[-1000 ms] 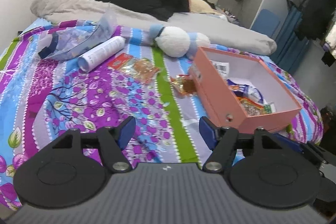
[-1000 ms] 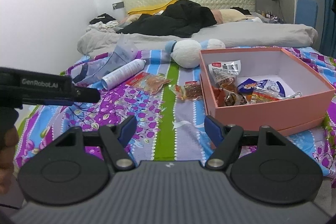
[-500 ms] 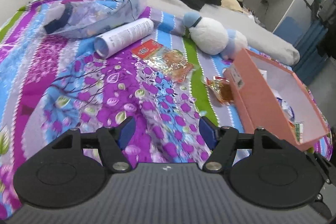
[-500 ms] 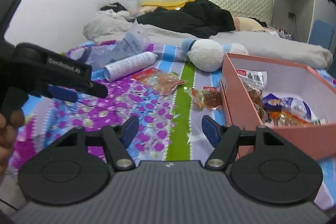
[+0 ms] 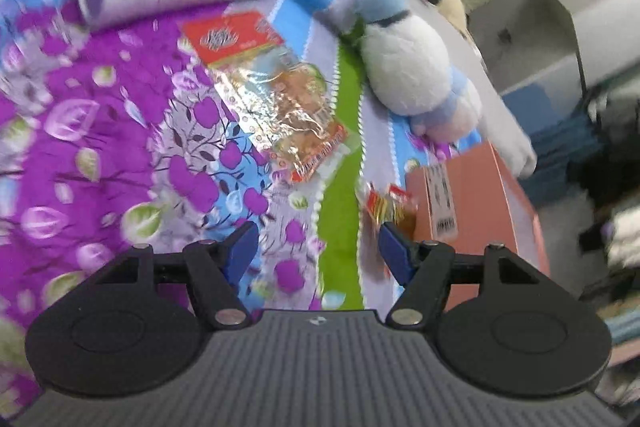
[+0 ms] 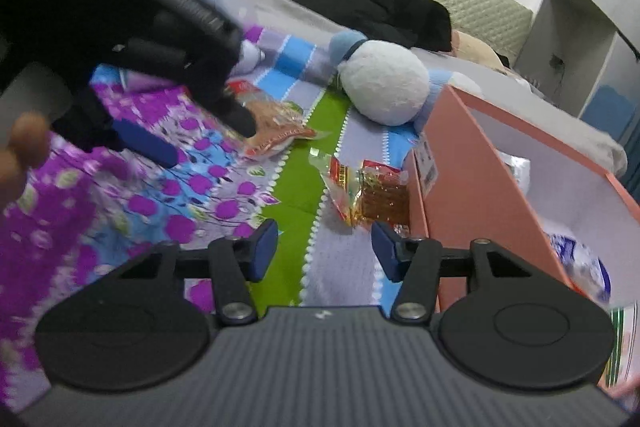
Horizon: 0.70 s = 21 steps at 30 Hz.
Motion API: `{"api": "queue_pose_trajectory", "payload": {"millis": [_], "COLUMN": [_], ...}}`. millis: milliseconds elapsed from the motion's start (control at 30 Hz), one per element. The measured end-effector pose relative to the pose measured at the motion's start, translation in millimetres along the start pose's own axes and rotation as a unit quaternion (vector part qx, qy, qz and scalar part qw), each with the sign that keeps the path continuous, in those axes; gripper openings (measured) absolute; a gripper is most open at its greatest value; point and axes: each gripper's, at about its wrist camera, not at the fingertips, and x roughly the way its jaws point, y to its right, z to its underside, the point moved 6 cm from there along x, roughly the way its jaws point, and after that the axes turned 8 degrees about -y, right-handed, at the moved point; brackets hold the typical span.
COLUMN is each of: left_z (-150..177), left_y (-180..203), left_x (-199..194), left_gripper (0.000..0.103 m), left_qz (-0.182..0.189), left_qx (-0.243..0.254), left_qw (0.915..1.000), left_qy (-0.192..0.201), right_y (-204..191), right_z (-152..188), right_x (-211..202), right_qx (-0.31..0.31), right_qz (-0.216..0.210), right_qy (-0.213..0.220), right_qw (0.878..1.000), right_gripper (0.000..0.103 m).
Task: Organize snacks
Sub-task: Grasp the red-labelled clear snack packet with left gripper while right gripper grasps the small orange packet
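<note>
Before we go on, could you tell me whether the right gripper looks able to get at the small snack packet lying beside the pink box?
Probably yes: the small snack packet lies uncovered on the bedspread just ahead of the right gripper, whose jaws, just closing, hold nothing; only the pink box crowds its right side.

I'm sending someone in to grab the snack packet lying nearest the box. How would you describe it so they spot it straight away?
Find the open pink box on the floral bedspread. Just outside its near corner, on the grey stripe beside the green one, lies a small clear snack packet with dark brown contents and red-and-yellow print. The larger red-topped packet lies farther from the box, across the green stripe.
</note>
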Motion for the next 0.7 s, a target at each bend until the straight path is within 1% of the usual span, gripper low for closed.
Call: {"api": "queue_pose_trajectory", "payload": {"millis": [167,267,433,567,700], "left_z": [-21,-30,-43,-52,-58], "left_y": [-14,-19,-20,-20,-22], "left_x": [30,43,54,59,62], "left_gripper": [0.070,0.068,0.067,0.067,0.067], "left_qz": [0.033,0.037,0.033,0.031,0.038], "left_qx": [-0.076,-0.108,-0.140,-0.169,-0.194], "left_qw": [0.9965,0.9934,0.9895,0.9847,0.9792], "left_qy": [-0.010,-0.006,0.012,0.029,0.044], "right_y": [-3,-3,-2,-5,3], "right_z": [-3,-3,-7,-12,-18], "right_x": [30,44,60,69,76], "right_qx": [-0.036,-0.053,-0.069,-0.083,-0.070], "right_qz": [0.016,0.029,0.040,0.049,0.047], "right_qy": [-0.008,-0.012,-0.012,-0.008,-0.011], "right_qw": [0.999,0.998,0.997,0.995,0.996], "right_gripper": [0.054,0.054,0.054,0.054,0.054]}}
